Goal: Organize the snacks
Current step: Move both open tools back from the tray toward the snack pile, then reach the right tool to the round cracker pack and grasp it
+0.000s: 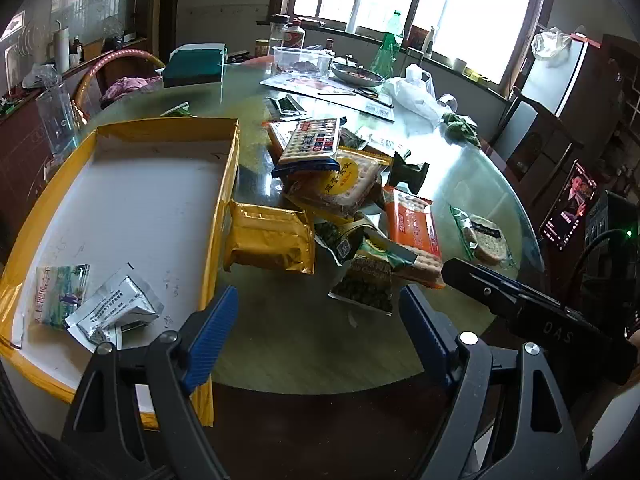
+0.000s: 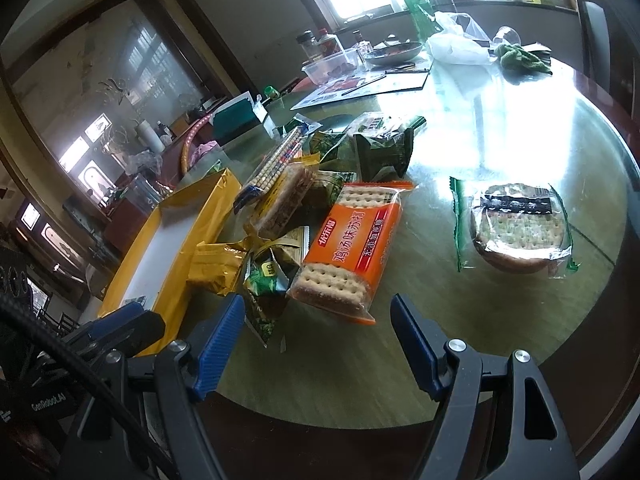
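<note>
A heap of snack packets lies on the round glass table (image 1: 304, 340): a gold foil packet (image 1: 270, 238), an orange cracker pack (image 1: 414, 226) (image 2: 350, 242), a blue-edged cracker pack (image 1: 314, 142), green packets (image 1: 366, 280), and a clear-wrapped cracker pack (image 2: 518, 228) lying apart to the right. The yellow tray (image 1: 224, 184) on the left holds two small packets, one silver (image 1: 116, 308) and one green-printed (image 1: 62, 294). My left gripper (image 1: 320, 304) hovers open before the heap with nothing between its fingers. My right gripper (image 2: 318, 312) is open too, just short of the orange pack.
The far table holds a clear plastic box (image 1: 302, 58), a dish (image 1: 356, 72), a green bottle (image 1: 390, 46), a white bag (image 1: 412, 92) and a green cloth (image 1: 460, 126). A phone (image 1: 568, 204) stands at the right. Chairs surround the table.
</note>
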The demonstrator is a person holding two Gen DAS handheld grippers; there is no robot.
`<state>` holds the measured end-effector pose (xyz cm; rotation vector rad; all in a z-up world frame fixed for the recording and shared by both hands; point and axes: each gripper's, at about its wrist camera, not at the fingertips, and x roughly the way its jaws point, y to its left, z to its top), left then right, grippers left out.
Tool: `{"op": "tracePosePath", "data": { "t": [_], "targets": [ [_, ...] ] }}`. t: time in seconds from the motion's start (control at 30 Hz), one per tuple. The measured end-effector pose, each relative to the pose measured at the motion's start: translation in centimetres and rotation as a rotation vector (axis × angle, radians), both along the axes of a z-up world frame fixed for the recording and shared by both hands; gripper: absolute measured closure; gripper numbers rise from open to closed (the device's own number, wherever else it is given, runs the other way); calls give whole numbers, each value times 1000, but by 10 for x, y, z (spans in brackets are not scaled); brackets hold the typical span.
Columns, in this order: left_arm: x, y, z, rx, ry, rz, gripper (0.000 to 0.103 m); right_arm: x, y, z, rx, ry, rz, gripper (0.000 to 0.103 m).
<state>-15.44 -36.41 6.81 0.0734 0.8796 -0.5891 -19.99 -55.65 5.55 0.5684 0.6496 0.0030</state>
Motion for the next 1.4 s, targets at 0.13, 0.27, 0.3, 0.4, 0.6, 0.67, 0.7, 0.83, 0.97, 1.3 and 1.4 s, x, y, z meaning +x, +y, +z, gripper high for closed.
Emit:
{"op": "tracePosePath", "data": {
  "t": [0.13, 0.27, 0.3, 0.4, 0.6, 0.67, 0.7, 0.83, 0.97, 1.3, 1.4],
  "targets": [
    [2, -3, 0, 0, 9, -6, 20, 0, -1, 1, 0, -3, -3, 27],
    [2, -5, -2, 3, 12, -9, 20, -2, -2, 0, 2, -1, -4, 27],
    [2, -6, -3, 6, 10, -10, 20, -3, -3, 0, 0, -3, -6, 27],
    [4, -9, -3, 6, 19, -19, 20, -4, -8, -1, 8, 2, -21, 27],
    [2, -13, -5, 6, 18, -42, 20, -8, -10, 0, 5, -2, -30, 27],
    [3, -14, -6, 4, 21, -46, 20, -6, -9, -1, 3, 9, -28, 27],
    [2, -13, -6, 3, 21, -47, 20, -5, -9, -1, 0, 10, -30, 27],
    [1, -8, -6, -9, 22, -38, 20, -2, -7, 0, 1, 14, -29, 27],
    [2, -5, -7, -15, 35, -30, 20, -1, -3, 1, -12, 20, -19, 27],
    [2, -6, -7, -18, 35, -41, 20, -7, -25, 10, -80, 26, -105, 27],
    [2, -7, -8, -17, 39, -40, 20, -8, -36, 10, -106, 43, -142, 27]
  ]
}}
